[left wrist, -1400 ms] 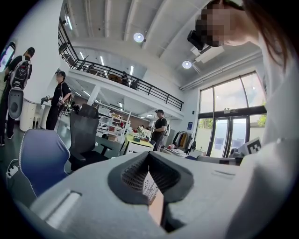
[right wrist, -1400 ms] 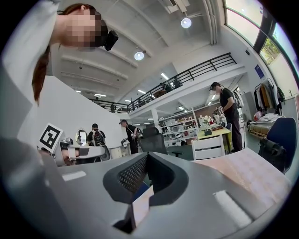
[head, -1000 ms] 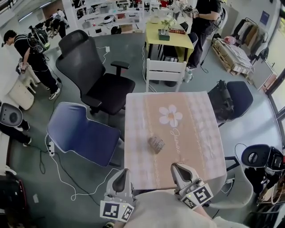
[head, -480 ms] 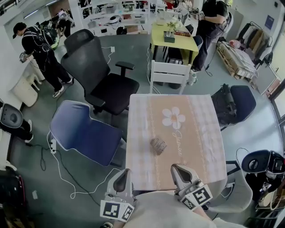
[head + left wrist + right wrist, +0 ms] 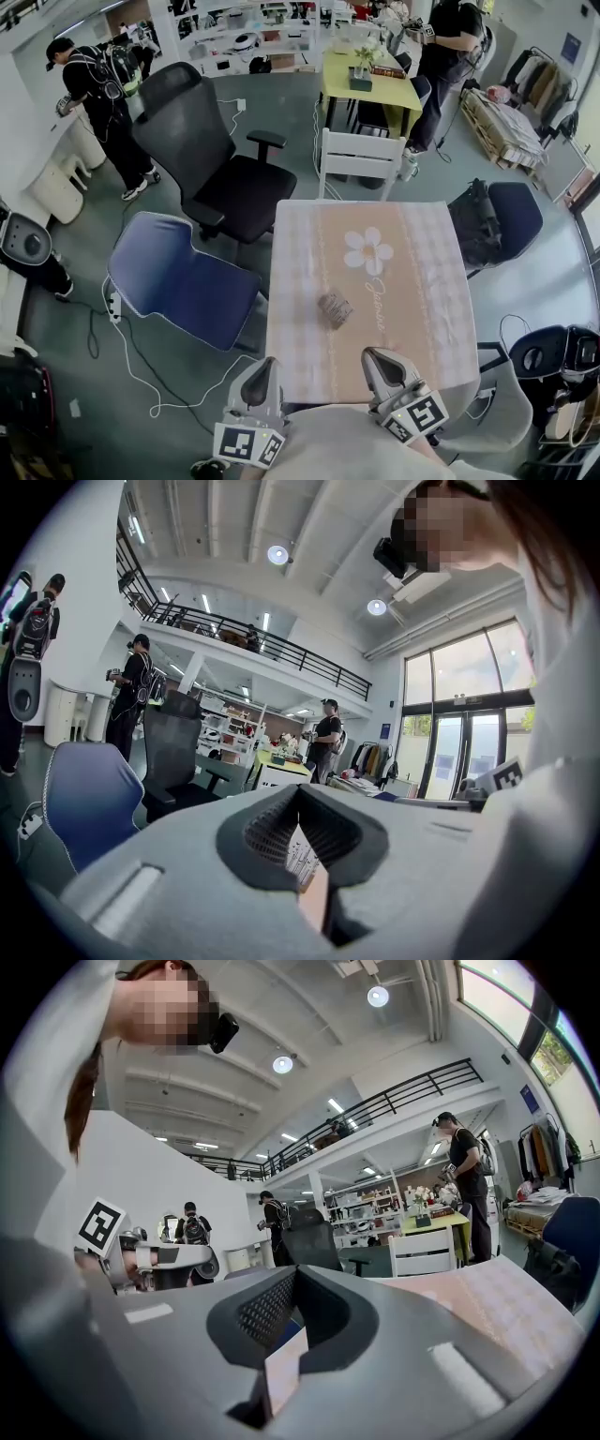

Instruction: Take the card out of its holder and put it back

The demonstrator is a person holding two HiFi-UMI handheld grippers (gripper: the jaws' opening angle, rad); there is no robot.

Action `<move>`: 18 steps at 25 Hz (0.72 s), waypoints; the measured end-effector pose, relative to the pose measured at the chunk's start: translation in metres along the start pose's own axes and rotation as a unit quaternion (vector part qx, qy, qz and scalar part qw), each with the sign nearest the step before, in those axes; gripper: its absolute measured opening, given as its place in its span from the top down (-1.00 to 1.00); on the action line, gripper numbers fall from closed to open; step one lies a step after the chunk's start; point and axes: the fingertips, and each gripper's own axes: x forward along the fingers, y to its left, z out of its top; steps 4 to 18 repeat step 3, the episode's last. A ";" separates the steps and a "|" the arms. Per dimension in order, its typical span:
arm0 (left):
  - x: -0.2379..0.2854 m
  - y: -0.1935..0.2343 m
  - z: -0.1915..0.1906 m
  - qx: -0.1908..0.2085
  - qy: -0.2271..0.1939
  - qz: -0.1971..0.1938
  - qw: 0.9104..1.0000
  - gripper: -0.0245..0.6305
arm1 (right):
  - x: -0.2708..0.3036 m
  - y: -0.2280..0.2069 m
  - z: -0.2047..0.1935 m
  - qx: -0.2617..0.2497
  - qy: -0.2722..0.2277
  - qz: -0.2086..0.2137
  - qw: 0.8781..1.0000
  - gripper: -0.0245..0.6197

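Card holder (image 5: pixel 334 309): small, grey-brown, lying on the desk (image 5: pixel 422 309), slightly left of the desk's middle and toward the person's edge. Too small to tell whether the card sits in it. Nothing touches it.

Desk cover is pink check with a plain centre panel. A white flower print (image 5: pixel 367 250) lies just beyond the holder and to its right, with a line of script running back from it past the holder's right side.

Left gripper (image 5: pixel 265 362): nearer than the holder and to its left, at the desk's near left corner, well apart from the holder. Its fingers (image 5: pixel 267 832) are pressed together at the tips, nothing between them.

Right gripper (image 5: pixel 378 355): nearer than the holder and to its right, over the desk's near edge, also apart from it. Its fingers (image 5: pixel 262 1312) are closed tip to tip, empty.

Left of the holder, off the desk: blue chair (image 5: pixel 178 281). Beyond that, a black office chair (image 5: pixel 216 159). Straight beyond the holder, past the far edge: white chair (image 5: pixel 361 161), then a yellow-green table (image 5: pixel 375 84). Right of the holder, off the desk: a dark blue chair (image 5: pixel 511 211) with a black bag on it.
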 end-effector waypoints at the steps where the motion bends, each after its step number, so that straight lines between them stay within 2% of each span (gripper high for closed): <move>1: 0.001 -0.001 0.000 -0.001 0.002 -0.002 1.000 0.93 | -0.001 -0.001 0.000 0.001 0.001 -0.003 1.000 0.93; 18: 0.003 -0.005 -0.001 -0.003 0.006 -0.009 1.000 0.93 | -0.005 -0.003 0.001 0.002 0.004 -0.010 1.000 0.93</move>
